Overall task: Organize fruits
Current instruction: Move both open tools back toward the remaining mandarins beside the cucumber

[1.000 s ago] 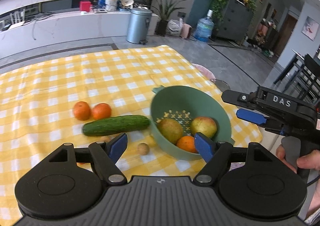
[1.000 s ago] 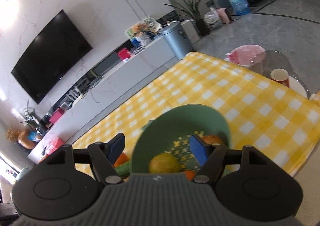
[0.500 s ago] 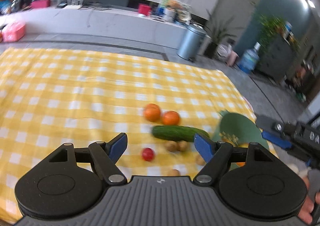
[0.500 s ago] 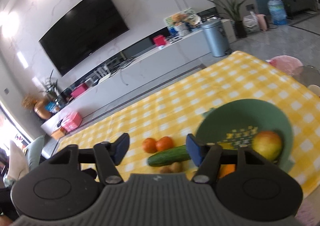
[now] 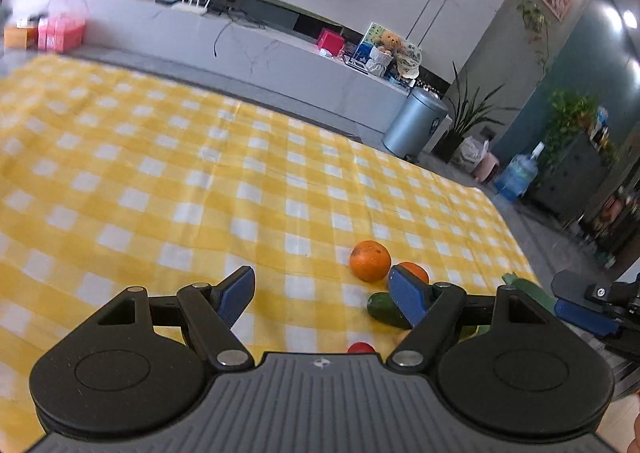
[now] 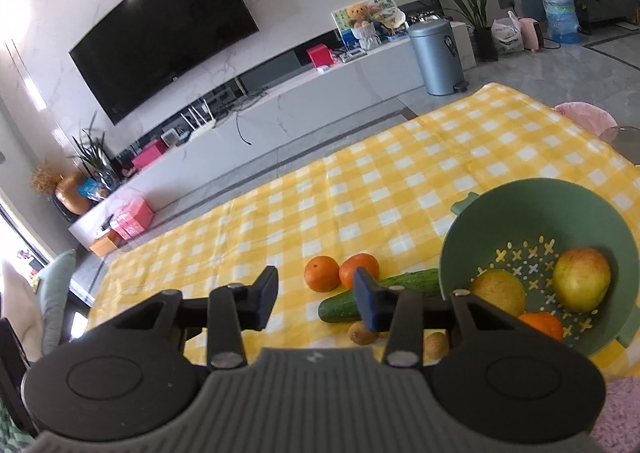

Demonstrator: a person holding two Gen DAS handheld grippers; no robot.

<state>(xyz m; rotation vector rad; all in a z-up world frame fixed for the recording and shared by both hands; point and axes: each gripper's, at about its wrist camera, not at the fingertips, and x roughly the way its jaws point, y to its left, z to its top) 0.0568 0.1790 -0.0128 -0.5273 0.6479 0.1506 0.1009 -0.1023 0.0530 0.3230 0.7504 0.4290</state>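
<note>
A green colander bowl [image 6: 520,213] sits on the yellow checked tablecloth [image 6: 380,181] at the right and holds a pear [image 6: 500,291], an apple [image 6: 582,279] and an orange [image 6: 542,325]. Left of it lie two oranges [image 6: 322,273] [image 6: 358,269], a cucumber [image 6: 404,285] and two small brown fruits [image 6: 360,333]. In the left wrist view an orange [image 5: 370,261], the cucumber's end [image 5: 384,307] and a small red fruit [image 5: 361,347] show. My left gripper [image 5: 322,297] is open and empty above the cloth. My right gripper [image 6: 316,297] is open and empty over the cucumber's left end.
The right gripper's side [image 5: 592,305] shows at the right edge of the left wrist view. A grey bin [image 6: 438,53], a white TV bench [image 6: 280,101] and plants stand beyond the table's far edge. A pink stool [image 6: 584,119] stands by the table's right corner.
Both grippers have swung left. The bowl has left the left wrist view; the oranges and cucumber moved right and lower in it. The right wrist view now shows more of the bowl.
</note>
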